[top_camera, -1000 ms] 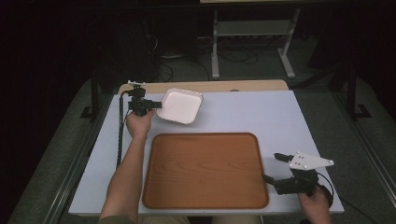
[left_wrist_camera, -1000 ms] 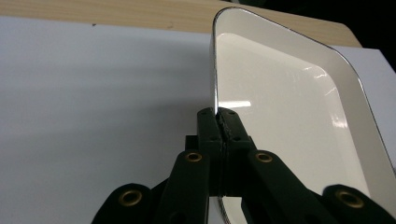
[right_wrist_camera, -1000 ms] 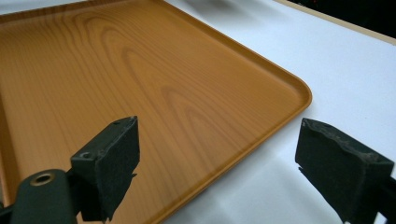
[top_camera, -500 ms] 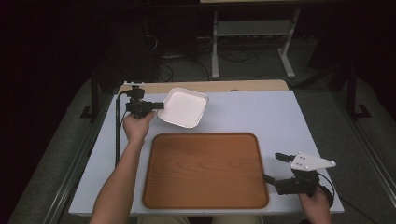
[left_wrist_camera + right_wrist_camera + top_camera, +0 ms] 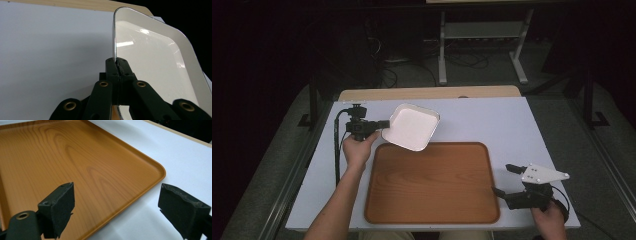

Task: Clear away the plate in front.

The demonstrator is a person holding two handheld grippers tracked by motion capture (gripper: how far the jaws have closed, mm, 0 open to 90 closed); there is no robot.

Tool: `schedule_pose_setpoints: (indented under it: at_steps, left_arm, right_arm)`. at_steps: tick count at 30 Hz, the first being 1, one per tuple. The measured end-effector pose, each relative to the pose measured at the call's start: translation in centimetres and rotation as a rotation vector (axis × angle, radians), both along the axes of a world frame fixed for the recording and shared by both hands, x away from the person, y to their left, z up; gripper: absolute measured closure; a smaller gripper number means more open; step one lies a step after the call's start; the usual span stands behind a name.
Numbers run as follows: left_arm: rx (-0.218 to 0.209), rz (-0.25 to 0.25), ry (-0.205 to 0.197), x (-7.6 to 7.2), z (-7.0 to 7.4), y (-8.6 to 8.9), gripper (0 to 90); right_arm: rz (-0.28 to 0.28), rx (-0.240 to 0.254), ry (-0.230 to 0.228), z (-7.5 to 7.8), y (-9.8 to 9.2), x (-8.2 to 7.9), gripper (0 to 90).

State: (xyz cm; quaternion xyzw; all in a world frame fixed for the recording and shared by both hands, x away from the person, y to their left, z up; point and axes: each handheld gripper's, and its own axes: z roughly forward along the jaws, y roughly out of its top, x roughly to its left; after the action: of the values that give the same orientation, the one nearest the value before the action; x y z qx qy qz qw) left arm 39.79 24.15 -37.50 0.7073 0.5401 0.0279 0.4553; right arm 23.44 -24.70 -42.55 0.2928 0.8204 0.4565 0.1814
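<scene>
From the high view, the left hand-held gripper (image 5: 384, 123) is clenched on the near-left rim of a white dish (image 5: 412, 127), holding it tilted over the back-left part of the counter (image 5: 492, 120), with the dish's nearer corner hanging over the back-left corner of a wooden tray (image 5: 432, 182). The tray lies flat along the counter's front edge, about centred. The right hand-held gripper (image 5: 503, 180) sits near the front-right corner of the counter, just beside the tray's right edge, with its jaws released and nothing between them; a grey three-cornered plate rides on top of it. In the left gripper view, the left hand-held gripper (image 5: 117, 64) pinches the thin edge of the dish (image 5: 155, 65), which stands on edge against the white counter (image 5: 50, 50), its glossy hollow facing right. In the right gripper view, the right hand-held gripper (image 5: 115, 205) has its two black pads spread wide apart over the rounded corner of the tray (image 5: 75, 165), one pad above the wood and the other above the bare counter (image 5: 185, 157).
</scene>
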Motion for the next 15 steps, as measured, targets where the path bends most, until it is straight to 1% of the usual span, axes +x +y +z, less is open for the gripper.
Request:
schedule_pose_setpoints:
  at_steps: [1,4,6,7,8,10,11,12,15]
  left_arm:
    - [0.004,-0.002,-0.001,-0.3,0.0,0.0,89.4]
    - [-0.006,-0.002,0.001,-1.2,-0.3,0.1,89.4]
    - [-0.008,-0.004,0.002,-1.8,-0.6,0.2,89.4]
    - [-0.011,-0.003,0.007,-2.3,-0.9,0.3,89.4]
    - [-0.011,-0.003,0.007,-2.3,-0.9,0.3,89.4]
    - [0.002,-0.01,0.009,-3.0,-1.3,0.4,89.4]
    - [0.002,-0.01,0.009,-3.0,-1.3,0.4,89.4]
    - [0.011,-0.016,0.011,-3.5,-1.5,0.4,89.4]
    - [0.011,-0.019,0.011,-3.8,-1.6,0.3,89.4]
  right_arm:
    - [0.0,-0.001,0.0,0.0,0.0,0.0,13.0]
    - [-0.001,-0.005,-0.002,0.0,0.0,0.0,13.0]
    - [-0.002,-0.007,-0.001,0.0,0.0,0.0,13.0]
    - [-0.002,-0.01,-0.002,0.0,0.1,0.0,13.0]
    - [-0.002,-0.01,-0.002,0.0,0.1,0.0,13.0]
    - [-0.006,-0.012,0.0,0.0,0.1,0.0,13.0]
    - [-0.006,-0.012,0.0,0.0,0.1,0.0,13.0]
    - [-0.01,-0.013,-0.002,0.0,0.0,0.0,13.0]
    - [-0.011,-0.013,-0.004,0.0,0.0,-0.1,13.0]
